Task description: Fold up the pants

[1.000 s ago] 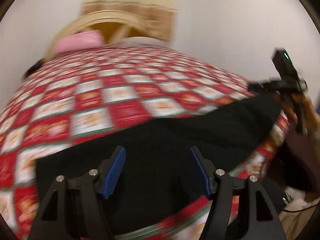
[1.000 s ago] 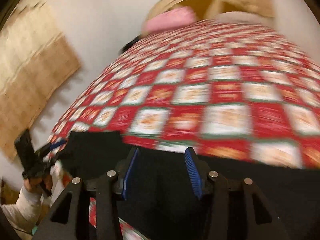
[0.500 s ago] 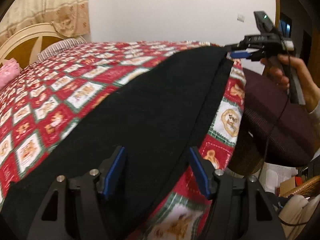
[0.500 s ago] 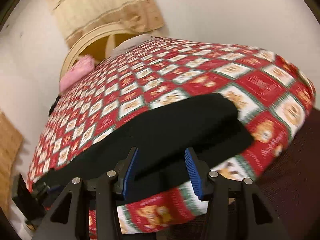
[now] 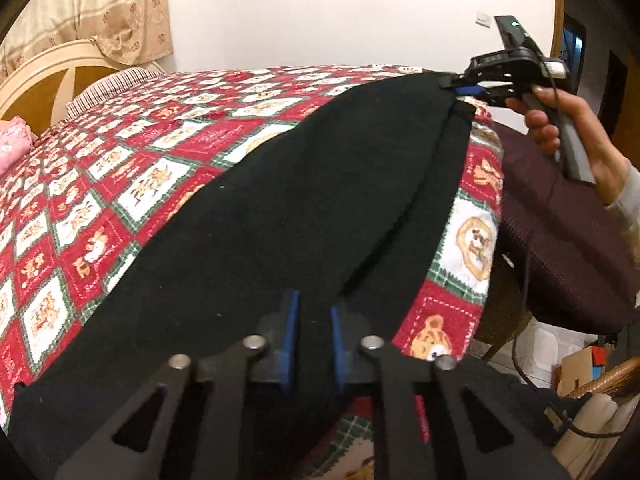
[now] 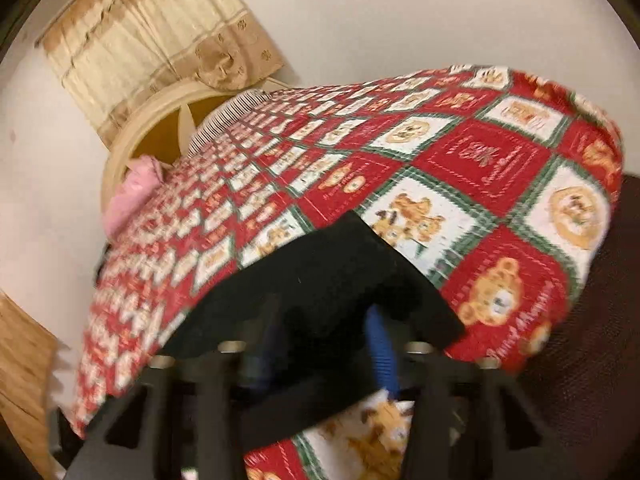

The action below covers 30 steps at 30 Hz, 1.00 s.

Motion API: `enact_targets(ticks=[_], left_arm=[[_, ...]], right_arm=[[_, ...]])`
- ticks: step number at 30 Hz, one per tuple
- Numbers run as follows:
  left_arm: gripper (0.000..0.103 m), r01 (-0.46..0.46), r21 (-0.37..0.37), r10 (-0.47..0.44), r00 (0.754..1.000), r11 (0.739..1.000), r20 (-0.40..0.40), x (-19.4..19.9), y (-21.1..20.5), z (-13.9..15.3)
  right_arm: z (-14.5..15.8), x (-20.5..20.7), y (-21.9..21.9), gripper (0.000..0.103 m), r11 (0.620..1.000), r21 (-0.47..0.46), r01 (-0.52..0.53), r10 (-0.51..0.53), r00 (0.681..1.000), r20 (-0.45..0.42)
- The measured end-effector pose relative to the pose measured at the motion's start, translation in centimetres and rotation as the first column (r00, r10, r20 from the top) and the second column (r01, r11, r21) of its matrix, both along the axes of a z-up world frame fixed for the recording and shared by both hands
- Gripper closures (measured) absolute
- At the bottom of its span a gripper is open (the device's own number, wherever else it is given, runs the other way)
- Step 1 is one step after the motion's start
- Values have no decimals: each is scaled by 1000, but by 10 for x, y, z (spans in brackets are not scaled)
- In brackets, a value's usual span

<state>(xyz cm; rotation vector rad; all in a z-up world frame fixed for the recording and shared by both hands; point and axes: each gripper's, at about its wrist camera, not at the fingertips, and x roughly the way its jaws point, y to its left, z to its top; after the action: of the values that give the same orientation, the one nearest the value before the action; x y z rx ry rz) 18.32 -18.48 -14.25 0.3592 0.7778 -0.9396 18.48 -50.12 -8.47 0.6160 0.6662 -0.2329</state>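
Black pants (image 5: 304,208) lie stretched along the near edge of a bed with a red patchwork quilt (image 5: 132,184). My left gripper (image 5: 314,320) has its blue pads close together on the near end of the pants. My right gripper (image 5: 466,88) is at the far end, at the bed's corner, its fingers at the pants' edge. In the right wrist view the pants (image 6: 320,280) drape over my right gripper (image 6: 324,340); its blue pads (image 6: 380,348) stand apart with cloth between them. This view is blurred.
A dark maroon cushion (image 5: 560,240) sits beside the bed at the right, with a cable and boxes (image 5: 580,364) below it. A headboard (image 5: 44,80), a pink pillow (image 5: 12,148) and a beige curtain (image 6: 152,40) are at the far end.
My left gripper has closed onto the near end of the pants. My right gripper has moved in onto the far end, and the cloth now lies over its fingers.
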Motion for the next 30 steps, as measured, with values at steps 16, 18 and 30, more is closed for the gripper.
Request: enact_targets(ticks=[16, 18, 30], left_arm=[[96, -8, -222, -19, 992, 975, -121, 9, 33, 32], [96, 22, -188, -49, 990, 982, -136, 0, 24, 16], [96, 44, -140, -68, 983, 989, -170, -7, 8, -10]], right_arm=[[94, 14, 25, 99, 964, -191, -186, 235, 931, 278], [68, -4, 15, 99, 968, -165, -191, 227, 943, 242], [14, -56, -40, 35, 988, -131, 86, -73, 992, 104]])
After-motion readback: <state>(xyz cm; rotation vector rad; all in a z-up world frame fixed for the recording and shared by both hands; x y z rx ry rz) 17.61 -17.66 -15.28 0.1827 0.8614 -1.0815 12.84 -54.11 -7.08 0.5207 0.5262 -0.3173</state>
